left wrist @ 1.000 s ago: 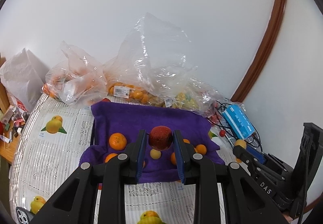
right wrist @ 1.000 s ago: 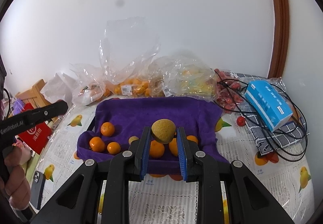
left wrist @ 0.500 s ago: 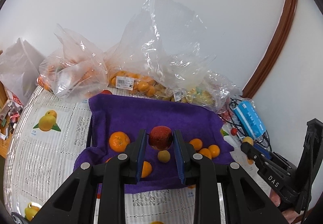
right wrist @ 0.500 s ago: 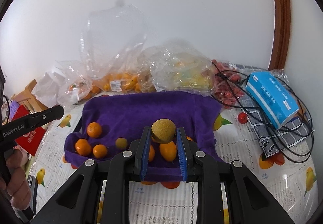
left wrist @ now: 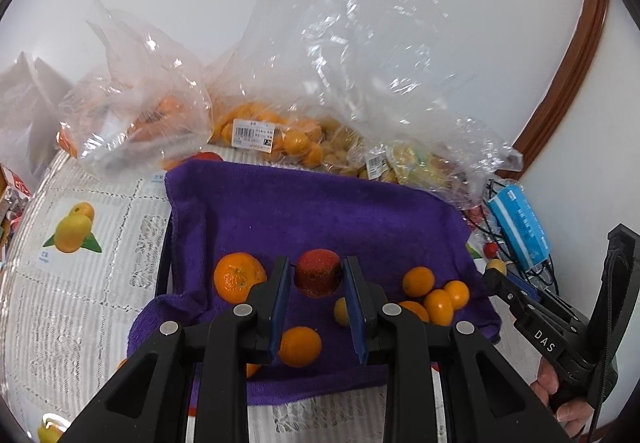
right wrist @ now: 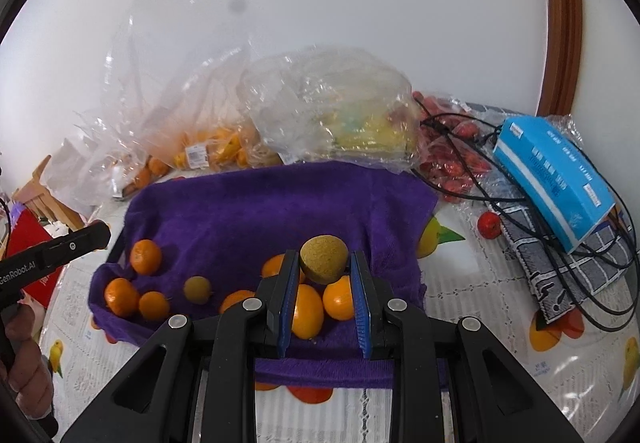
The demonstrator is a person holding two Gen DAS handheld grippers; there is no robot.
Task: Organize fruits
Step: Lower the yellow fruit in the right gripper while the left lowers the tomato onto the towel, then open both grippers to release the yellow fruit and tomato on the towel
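A tray draped with a purple towel [left wrist: 320, 211] [right wrist: 260, 211] holds several oranges and small yellow fruits. My left gripper [left wrist: 314, 275] is shut on a red fruit [left wrist: 319, 272] above the towel's near side, beside a large orange [left wrist: 239, 277]. My right gripper [right wrist: 324, 263] is shut on a rough yellow-brown round fruit [right wrist: 323, 259] above a cluster of oranges [right wrist: 316, 305] at the towel's near right. The right gripper shows at the right edge of the left wrist view [left wrist: 496, 271]; the left one shows at the left edge of the right wrist view.
Clear plastic bags of oranges [left wrist: 260, 131] and yellow fruit [right wrist: 360, 123] lie behind the towel against the white wall. A bag of red fruits [right wrist: 452, 163], black cables, a blue tissue box [right wrist: 552, 175] and a loose red fruit [right wrist: 489, 224] are on the right.
Both grippers have moved forward toward the towel and the bags, each still holding its fruit; the scene looms larger in both views.
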